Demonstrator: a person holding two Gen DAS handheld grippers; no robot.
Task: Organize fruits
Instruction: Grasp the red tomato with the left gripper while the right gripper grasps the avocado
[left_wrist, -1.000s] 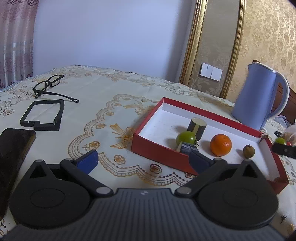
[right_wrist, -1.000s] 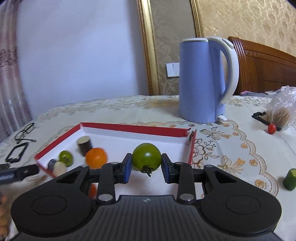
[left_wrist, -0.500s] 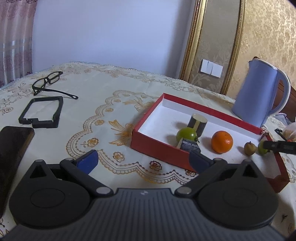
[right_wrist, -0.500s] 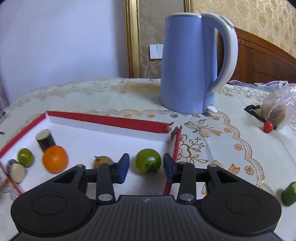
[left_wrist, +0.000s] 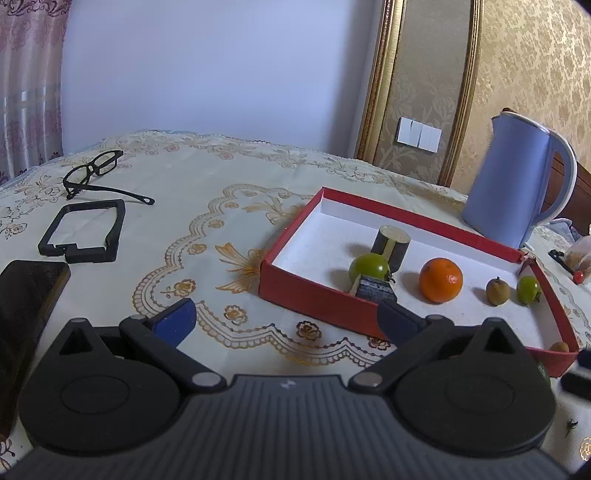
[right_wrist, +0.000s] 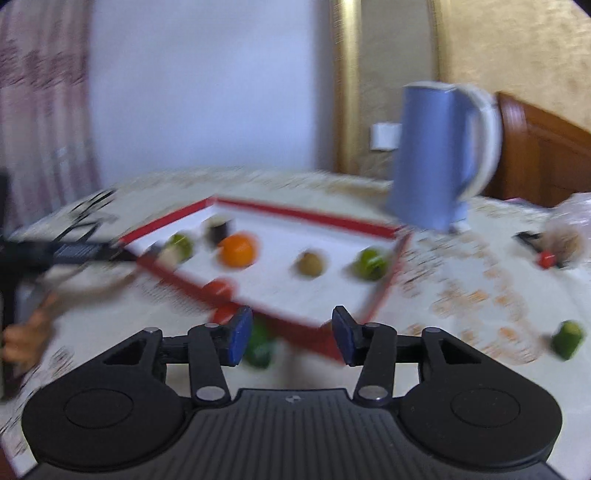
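A red box with a white floor (left_wrist: 295, 291) (right_wrist: 354, 221) holds an orange (left_wrist: 440, 280) (right_wrist: 237, 250), a green tomato (left_wrist: 369, 266), a small brown fruit (left_wrist: 498, 291) (right_wrist: 311, 263) and a second green tomato (left_wrist: 528, 290) (right_wrist: 370, 263) at its right end. Dark cylinder pieces (left_wrist: 390, 243) stand in it too. My left gripper (left_wrist: 284, 317) is open and empty, near the box's front wall. My right gripper (right_wrist: 290, 334) is open and empty, back from the box's near corner; its view is blurred.
A blue kettle (left_wrist: 517, 184) (right_wrist: 439, 158) stands behind the box. Glasses (left_wrist: 92, 173), a black frame (left_wrist: 85, 229) and a dark phone (left_wrist: 26, 291) lie to the left. A green piece (right_wrist: 567, 334), a small red fruit (right_wrist: 546, 258) and a plastic bag (right_wrist: 569, 232) lie to the right.
My right gripper opened, left the green tomato at the box's right end, and pulled back and up. The left gripper stayed open and shifted slightly.
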